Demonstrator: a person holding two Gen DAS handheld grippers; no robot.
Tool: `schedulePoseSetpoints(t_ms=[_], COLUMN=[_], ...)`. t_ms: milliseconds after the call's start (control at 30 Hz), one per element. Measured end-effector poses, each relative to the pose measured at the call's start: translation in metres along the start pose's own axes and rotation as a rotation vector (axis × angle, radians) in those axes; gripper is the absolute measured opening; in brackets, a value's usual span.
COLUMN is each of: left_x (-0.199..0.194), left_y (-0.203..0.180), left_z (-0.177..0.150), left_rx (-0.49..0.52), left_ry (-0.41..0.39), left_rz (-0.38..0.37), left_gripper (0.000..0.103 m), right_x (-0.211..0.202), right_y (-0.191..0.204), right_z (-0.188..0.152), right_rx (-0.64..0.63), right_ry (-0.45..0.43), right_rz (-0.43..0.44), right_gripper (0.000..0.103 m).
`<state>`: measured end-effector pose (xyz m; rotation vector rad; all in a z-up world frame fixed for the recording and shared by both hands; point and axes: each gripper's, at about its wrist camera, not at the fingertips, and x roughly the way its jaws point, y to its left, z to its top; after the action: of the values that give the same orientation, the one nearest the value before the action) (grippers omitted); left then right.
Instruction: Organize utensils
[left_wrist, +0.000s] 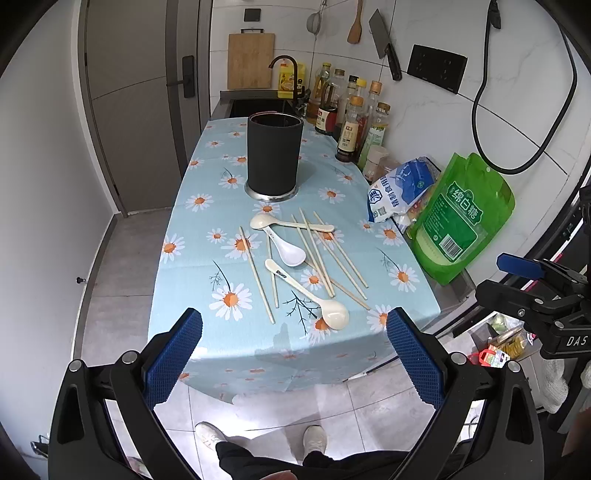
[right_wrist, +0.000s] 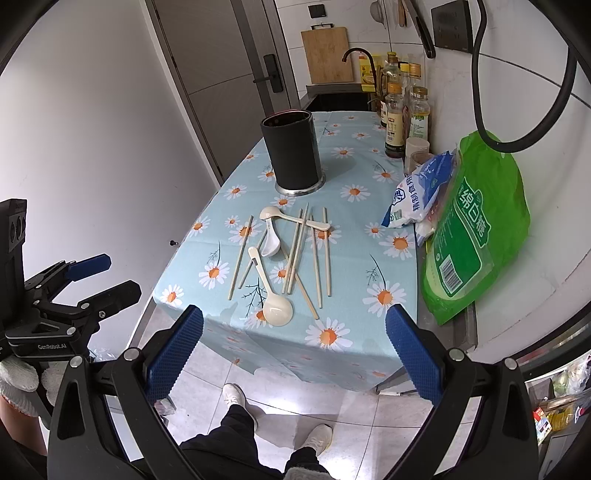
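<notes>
A black cylindrical utensil holder (left_wrist: 274, 153) (right_wrist: 293, 150) stands upright on the daisy-print tablecloth (left_wrist: 207, 221) (right_wrist: 354, 328). In front of it lie three spoons among several loose wooden chopsticks (left_wrist: 316, 254) (right_wrist: 295, 254): a cream spoon (left_wrist: 334, 314) (right_wrist: 277, 310) nearest the front edge, a white spoon (left_wrist: 291, 253) (right_wrist: 269, 245) in the middle, and a cream spoon (left_wrist: 262, 222) (right_wrist: 269, 213) farthest back. My left gripper (left_wrist: 293, 325) is open and empty, held before the table's front edge. My right gripper (right_wrist: 293, 321) is open and empty, also before the front edge.
A green bag (left_wrist: 461, 218) (right_wrist: 476, 229) and a blue-white bag (left_wrist: 399, 192) (right_wrist: 417, 195) lean at the right wall. Several sauce bottles (left_wrist: 351, 122) (right_wrist: 402, 110) stand behind them. A sink with faucet (left_wrist: 288, 70) and cutting board (left_wrist: 251, 61) lie beyond.
</notes>
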<state>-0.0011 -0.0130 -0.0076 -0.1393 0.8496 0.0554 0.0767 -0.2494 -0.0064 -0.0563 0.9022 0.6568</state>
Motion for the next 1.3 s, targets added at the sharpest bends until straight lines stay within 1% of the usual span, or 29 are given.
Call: schedulePoseSetpoints(t_ms=[500, 767, 900, 1067, 1167, 1300], left_x=[0.002, 0.001, -0.001, -0.001, 0.0, 0.001], left_y=[0.003, 0.002, -0.004, -0.008, -0.011, -0.01], left_z=[-0.002, -0.003, -0.004, -0.004, -0.004, -0.004], left_rx=[-0.003, -0.005, 0.017, -0.007, -0.015, -0.035], left_ry=[0.004, 0.011, 0.018, 0.022, 0.028, 0.043], left_rz=[-0.001, 0.0, 0.014, 0.013, 0.025, 0.055], left_gripper=[0.097, 0.097, 0.097, 0.097, 0.097, 0.097], right_x=[-0.001, -0.004, -0.002, -0.003, -0.005, -0.005], right_y=[-0.002, 0.003, 0.001, -0.004, -0.011, -0.014], right_z=[0.002, -0.002, -0.002, -0.003, -0.001, 0.0], right_rx=[-0.002, -0.03, -0.033, -0.033, -0.018, -0.04], right_ry=[-0.001, -0.008, 0.004, -0.004, -0.007, -0.003], right_rz=[0.003, 0.005, 0.014, 0.016, 0.031, 0.028], right_gripper=[0.098, 0.098, 0.098, 0.098, 0.098, 0.098])
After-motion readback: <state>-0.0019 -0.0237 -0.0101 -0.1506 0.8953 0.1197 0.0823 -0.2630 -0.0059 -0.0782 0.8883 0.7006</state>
